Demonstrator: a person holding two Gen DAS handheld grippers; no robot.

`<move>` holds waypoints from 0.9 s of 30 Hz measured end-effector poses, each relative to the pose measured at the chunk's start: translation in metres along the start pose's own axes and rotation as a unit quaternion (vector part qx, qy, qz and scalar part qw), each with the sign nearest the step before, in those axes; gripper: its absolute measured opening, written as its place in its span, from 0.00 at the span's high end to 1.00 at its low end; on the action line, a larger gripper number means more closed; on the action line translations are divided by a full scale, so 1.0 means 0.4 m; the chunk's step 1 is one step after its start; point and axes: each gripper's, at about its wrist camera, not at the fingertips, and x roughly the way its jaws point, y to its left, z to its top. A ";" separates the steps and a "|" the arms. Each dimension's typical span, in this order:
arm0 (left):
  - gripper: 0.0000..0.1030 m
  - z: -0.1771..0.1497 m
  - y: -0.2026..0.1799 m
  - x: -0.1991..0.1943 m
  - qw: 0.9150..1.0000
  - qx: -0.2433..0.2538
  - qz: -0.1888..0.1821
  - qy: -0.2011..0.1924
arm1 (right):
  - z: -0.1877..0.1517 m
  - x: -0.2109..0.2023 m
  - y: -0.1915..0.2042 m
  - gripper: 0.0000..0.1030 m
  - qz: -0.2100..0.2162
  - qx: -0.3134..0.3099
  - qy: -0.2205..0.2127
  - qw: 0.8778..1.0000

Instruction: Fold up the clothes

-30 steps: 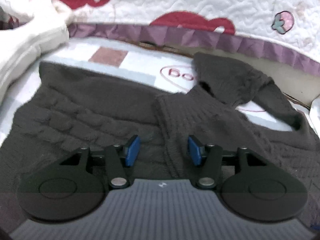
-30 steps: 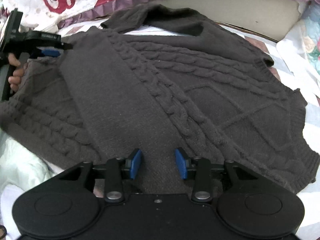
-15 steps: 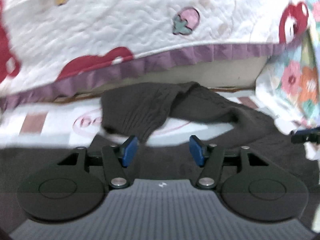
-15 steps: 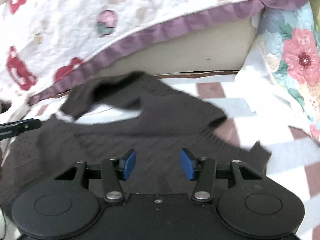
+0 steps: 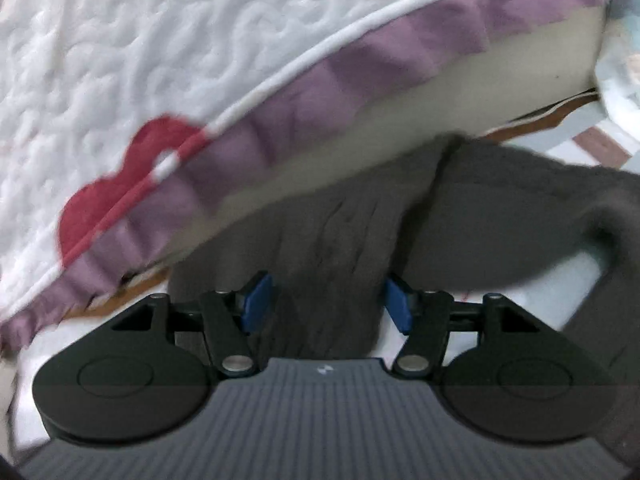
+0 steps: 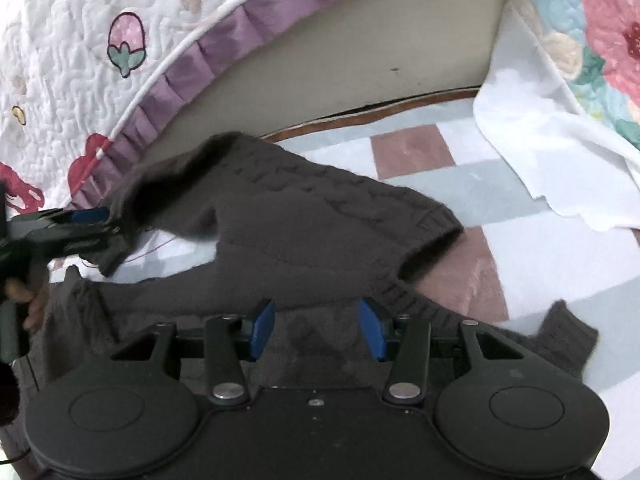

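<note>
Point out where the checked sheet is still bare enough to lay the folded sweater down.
Bare checked sheet lies right of the sweater, bordered by the white cloth and the headboard panel. Left is crowded: the left gripper and quilt press close.

Support surface: a bed covered by a checked sheet [image 6: 472,196] of pale blue, white and dusty-pink squares. Lying directly on it, a dark grey cable-knit sweater [image 6: 320,216], partly rumpled, one ribbed edge curled up off the sheet. At the far side, a white quilt [image 6: 60,60] with purple ruffle trim; at right, white cloth [image 6: 536,148] under a floral quilt [image 6: 600,40].
</note>
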 end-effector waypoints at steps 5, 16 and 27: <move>0.42 0.011 -0.016 0.059 0.997 0.068 0.042 -0.001 | 0.014 0.036 -0.004 0.47 0.000 -0.017 0.021 1.000; 0.92 0.046 0.081 -0.061 0.997 -0.053 -0.012 -0.057 | 0.008 0.031 -0.144 0.47 0.093 0.213 0.009 0.973; 0.92 -0.111 0.131 -0.509 0.972 -0.078 -0.079 -0.206 | -0.041 0.021 -0.225 0.35 0.137 0.435 -0.023 0.890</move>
